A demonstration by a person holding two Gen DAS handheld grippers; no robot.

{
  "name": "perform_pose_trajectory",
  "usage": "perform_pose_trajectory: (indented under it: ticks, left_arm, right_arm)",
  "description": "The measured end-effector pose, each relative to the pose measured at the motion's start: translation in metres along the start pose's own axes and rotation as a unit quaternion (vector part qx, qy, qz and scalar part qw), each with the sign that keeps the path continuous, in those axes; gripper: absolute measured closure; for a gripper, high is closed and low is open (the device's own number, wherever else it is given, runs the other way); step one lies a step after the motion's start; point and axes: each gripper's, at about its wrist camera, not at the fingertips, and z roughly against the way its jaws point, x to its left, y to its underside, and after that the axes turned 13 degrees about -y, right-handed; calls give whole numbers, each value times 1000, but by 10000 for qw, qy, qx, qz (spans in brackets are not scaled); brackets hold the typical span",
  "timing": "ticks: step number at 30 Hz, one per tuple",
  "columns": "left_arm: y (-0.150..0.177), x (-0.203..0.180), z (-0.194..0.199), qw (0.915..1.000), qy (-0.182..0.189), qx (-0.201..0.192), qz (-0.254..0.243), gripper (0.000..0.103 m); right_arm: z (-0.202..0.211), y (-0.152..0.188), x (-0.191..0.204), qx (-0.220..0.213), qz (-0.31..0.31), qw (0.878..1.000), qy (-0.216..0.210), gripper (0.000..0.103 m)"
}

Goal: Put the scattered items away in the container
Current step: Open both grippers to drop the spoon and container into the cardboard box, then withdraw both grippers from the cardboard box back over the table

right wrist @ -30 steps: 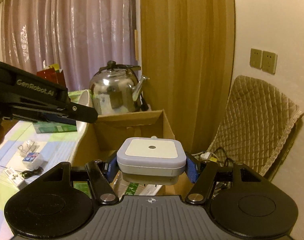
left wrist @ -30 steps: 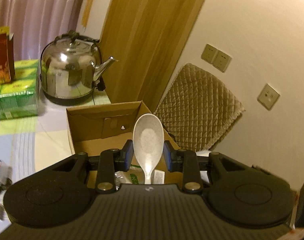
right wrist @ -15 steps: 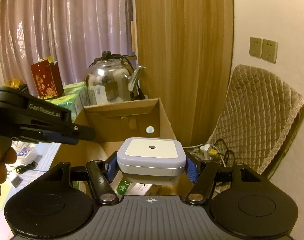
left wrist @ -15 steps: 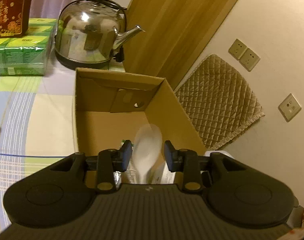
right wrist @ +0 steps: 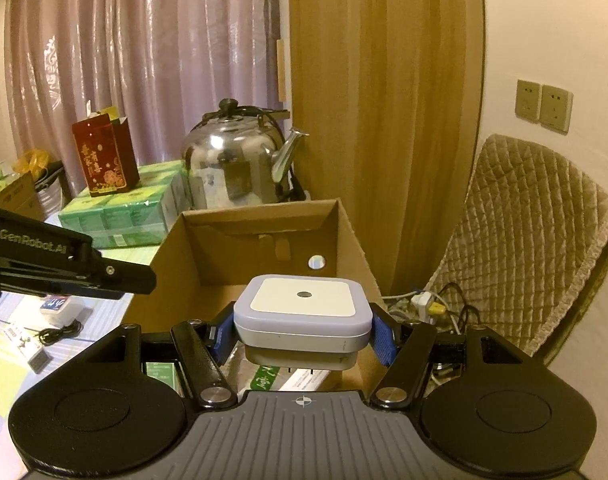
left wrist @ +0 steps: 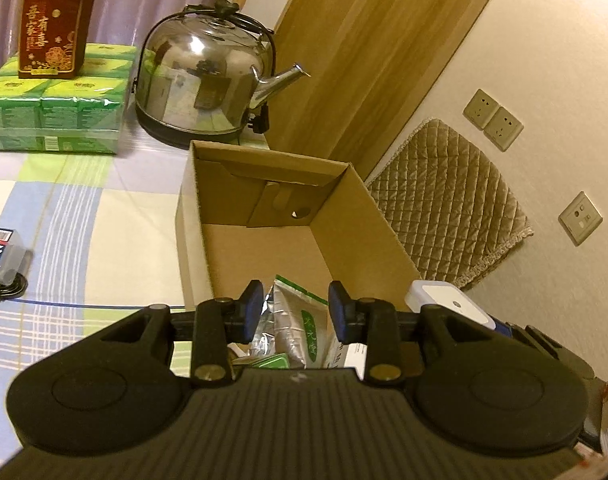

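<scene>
Gone from the left tongs (left wrist: 293,310) was the white spoon; they hung spread above the cardboard box (left wrist: 368,216), packets (left wrist: 299,320) beneath; the right tongs (right wrist: 302,334) pinched the square night light (right wrist: 302,314) over it; a kettle (right wrist: 233,168) stood behind on the bench (left wrist: 83,216).

Your left gripper (left wrist: 295,312) held level, jaws parted with nothing between the pads, your right gripper (right wrist: 302,330) level alongside, pads (right wrist: 384,340) clamped on both sides of its load
</scene>
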Motion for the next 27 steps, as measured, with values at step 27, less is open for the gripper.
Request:
perform_pose_trajectory:
  ticks: [27]
  left_arm:
    - [25,66,45,9989,-340,-83,316,64]
  right_arm:
    - [20,13,23,133,-216,9994,-214,24]
